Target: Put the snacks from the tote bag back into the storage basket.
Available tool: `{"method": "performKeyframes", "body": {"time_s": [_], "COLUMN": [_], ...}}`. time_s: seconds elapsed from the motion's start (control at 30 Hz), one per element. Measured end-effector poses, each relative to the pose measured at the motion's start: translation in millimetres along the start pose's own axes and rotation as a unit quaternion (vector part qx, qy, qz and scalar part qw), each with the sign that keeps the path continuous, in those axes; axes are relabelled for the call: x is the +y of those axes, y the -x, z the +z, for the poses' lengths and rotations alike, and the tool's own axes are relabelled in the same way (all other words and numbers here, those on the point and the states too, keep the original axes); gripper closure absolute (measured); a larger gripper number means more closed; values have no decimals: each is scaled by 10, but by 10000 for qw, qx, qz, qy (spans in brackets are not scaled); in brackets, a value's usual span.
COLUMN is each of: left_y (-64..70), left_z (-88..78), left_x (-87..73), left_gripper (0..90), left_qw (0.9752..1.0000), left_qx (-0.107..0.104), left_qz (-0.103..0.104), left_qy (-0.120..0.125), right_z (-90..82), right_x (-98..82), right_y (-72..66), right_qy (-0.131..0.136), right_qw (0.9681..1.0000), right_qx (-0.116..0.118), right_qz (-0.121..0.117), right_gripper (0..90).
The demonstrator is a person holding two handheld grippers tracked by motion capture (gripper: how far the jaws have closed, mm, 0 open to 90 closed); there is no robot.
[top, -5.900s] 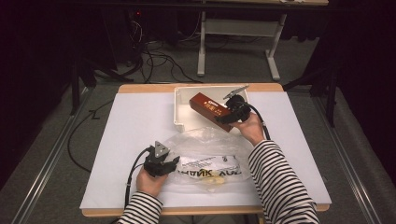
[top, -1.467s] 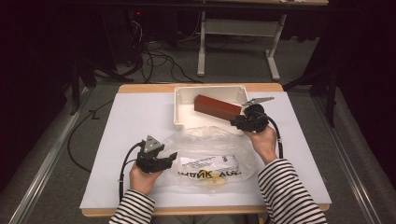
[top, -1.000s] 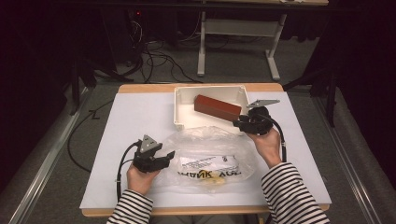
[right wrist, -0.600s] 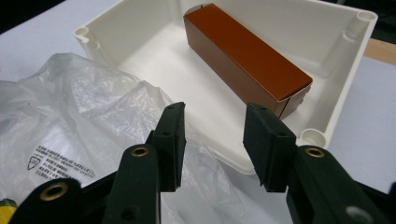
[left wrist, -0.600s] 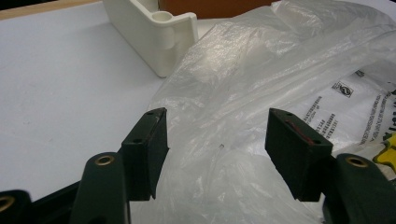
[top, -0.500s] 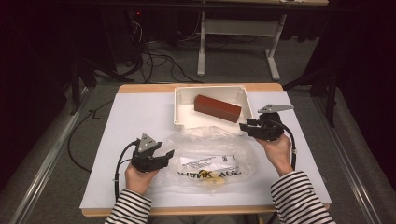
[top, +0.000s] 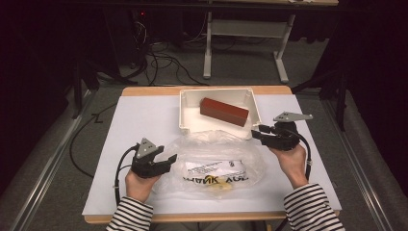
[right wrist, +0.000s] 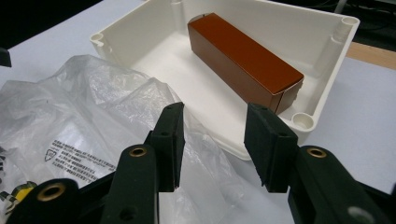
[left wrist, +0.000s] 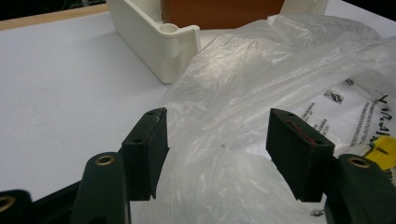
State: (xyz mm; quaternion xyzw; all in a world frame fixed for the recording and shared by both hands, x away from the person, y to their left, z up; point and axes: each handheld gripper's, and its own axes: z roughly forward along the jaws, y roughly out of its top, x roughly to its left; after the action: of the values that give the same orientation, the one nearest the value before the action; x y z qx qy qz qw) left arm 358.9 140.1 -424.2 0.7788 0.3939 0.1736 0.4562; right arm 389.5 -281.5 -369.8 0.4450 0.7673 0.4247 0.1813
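Since the frame nearly six seconds back, the right gripper [top: 263, 133] has let go of the red-brown box [top: 224, 111] and drawn back to the right of centre in the high view; its jaws have just been opening, with nothing pressed between them. That box now lies flat and diagonal inside the white tray [top: 186, 111], its near end close to the tray's right-hand corner, as the right gripper view confirms [right wrist: 243, 60].

Largest item: the white surface [top: 139, 120], occupying the middle of the high view, with a wooden edge along its far side. Next, the clear plastic bag [top: 211, 149], crumpled, lies at lower centre of the frame, its far edge touching the tray's near wall. A printed white label [top: 214, 167] and something yellow [top: 219, 190] show through the film; the yellow item cannot be identified.

The tray sits at upper centre, open-topped, with round corner posts.

The left gripper [top: 168, 161] rests at lower left of the frame, jaws standing wide apart and pointing right at the bag's left edge. In the left gripper view the film [left wrist: 233, 140] lies between and beneath the pads, which do not press on it. The right gripper, jaws parted, points left toward the tray's near right corner, just beside it.
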Motion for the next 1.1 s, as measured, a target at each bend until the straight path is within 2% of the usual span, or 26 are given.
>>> {"method": "performKeyframes", "body": {"time_s": [0.5,0.73,0.9,1.1], "left_y": [-6,-45,-66,-82], "left_z": [-81,-131,-154,-171], "left_x": [-21,-56,-71,-108], "left_gripper": [384,362,375,378], "left_qw": [9999,9994,9997,9998], "left_qx": [-41,6,34,51], "left_qz": [24,-189,-156,-104], "left_qy": [106,287,205,161], "right_z": [-164,-211,-239,-245], "right_x": [-203,-286,-340,-435], "right_y": [16,12,11,28], "right_qy": [191,231,289,360], "right_qw": [9998,9996,9995,9992], "right_qx": [10,-102,-113,-134], "right_qz": [87,85,52,138], "right_gripper": [567,553,542,526]}}
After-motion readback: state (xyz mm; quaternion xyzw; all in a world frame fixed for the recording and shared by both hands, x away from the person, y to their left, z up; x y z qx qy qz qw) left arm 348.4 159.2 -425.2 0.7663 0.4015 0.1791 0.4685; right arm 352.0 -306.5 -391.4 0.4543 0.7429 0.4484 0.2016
